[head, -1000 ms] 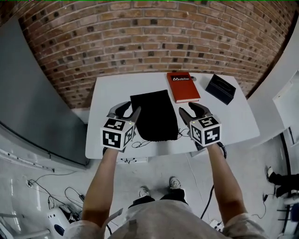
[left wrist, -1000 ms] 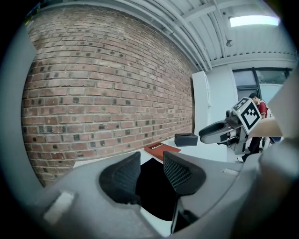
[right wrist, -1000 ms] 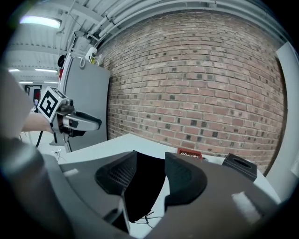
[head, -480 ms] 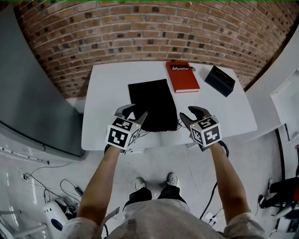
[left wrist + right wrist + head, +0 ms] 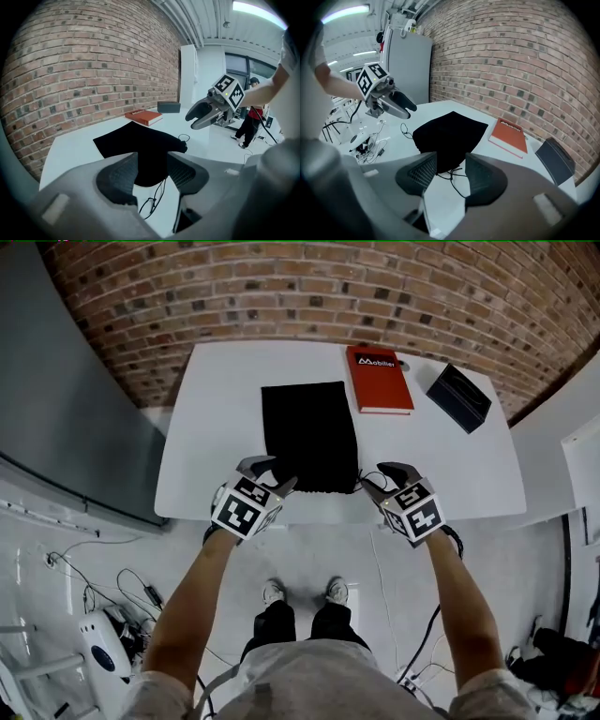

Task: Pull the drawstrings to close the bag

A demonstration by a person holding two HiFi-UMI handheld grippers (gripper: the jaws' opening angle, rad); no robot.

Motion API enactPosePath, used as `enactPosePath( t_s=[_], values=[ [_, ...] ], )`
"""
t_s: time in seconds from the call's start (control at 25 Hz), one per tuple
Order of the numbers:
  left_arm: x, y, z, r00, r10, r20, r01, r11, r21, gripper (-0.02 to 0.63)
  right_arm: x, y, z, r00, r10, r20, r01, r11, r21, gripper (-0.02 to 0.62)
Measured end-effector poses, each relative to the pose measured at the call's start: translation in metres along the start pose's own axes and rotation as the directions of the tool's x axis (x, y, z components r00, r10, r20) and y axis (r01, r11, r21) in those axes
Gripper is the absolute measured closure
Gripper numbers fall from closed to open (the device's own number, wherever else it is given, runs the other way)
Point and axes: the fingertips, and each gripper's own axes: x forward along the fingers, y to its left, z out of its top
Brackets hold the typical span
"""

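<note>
The bag lay flat on the white bench, roughly in the middle and a little towards my side. It was a plain black cloth rectangle, matte, with its mouth edge turned to me and slightly puckered along that hem. A thin dark drawstring trailed in loose loops off the near left corner onto the bench, and a second drawstring curled out from the near right corner. My left gripper hung at the left corner with its fingers spread wide. They had just been opening, and they pinched nothing: the bag's corner and its cord showed in the gap beyond the pads. My right gripper sat at the right corner, its fingers likewise apart, with the cord lying on the bench beyond them. From the head view I could not quite tell whether either set of fingertips rested on the bench or hovered just above it. A red book lay just beside the bag's far right corner, and a dark box stood further right, clear of both.
</note>
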Motion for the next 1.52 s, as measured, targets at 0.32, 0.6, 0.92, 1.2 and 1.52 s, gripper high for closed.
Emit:
enactPosePath(
  t_s=[0.32,0.6,0.92,1.2,1.52],
  values=[
    [0.023,-0.012,-0.041,0.989,0.017,-0.144,-0.009,0.998,0.060,0.400,0.019,-0.002,-0.032,0.992,0.110,-0.064,-0.116,0.989,-0.096,0.407],
    [0.035,-0.021,-0.067,0.967,0.017,-0.256,0.003,0.997,0.079,0.400,0.035,0.002,-0.050,0.973,0.186,-0.135,-0.210,0.959,-0.189,0.407],
    [0.044,-0.022,-0.082,0.945,0.029,-0.325,-0.004,0.997,0.078,0.401,0.052,0.017,-0.062,0.940,0.263,-0.218,-0.318,0.906,-0.279,0.405],
    [0.050,-0.019,-0.086,0.934,0.034,-0.355,-0.015,0.998,0.055,0.410,0.062,0.019,-0.068,0.911,0.295,-0.287,-0.388,0.850,-0.356,0.403],
    [0.051,-0.016,-0.088,0.930,0.026,-0.368,-0.035,0.999,-0.018,0.416,0.063,0.024,-0.068,0.875,0.352,-0.333,-0.458,0.824,-0.334,0.433]
  ],
)
